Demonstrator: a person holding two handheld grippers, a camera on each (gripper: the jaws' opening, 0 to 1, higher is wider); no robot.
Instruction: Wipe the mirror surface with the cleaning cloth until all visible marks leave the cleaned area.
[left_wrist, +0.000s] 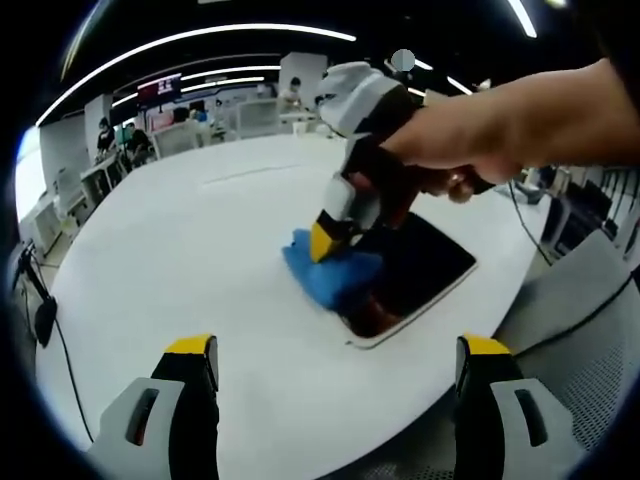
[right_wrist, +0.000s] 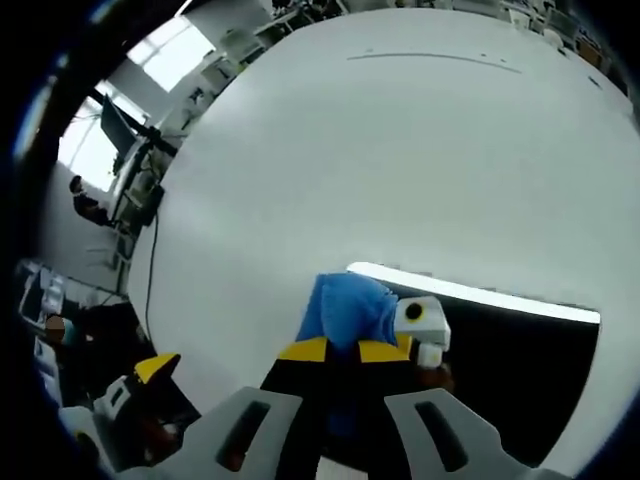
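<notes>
white round table (left_wrist: 180, 250) in an office; our right gripper (right_wrist: 343, 352) clamps the blue cloth (right_wrist: 345, 310), pressing it onto the mirror (left_wrist: 430, 262) corner to wipe. left gripper (left_wrist: 335, 372) hangs wide open, empty, clear of the mirror.

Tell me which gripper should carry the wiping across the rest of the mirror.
Right. The right gripper is shut on the blue cloth and presses it at the mirror edge. The left gripper is open, holds nothing and hangs over bare table.
</notes>
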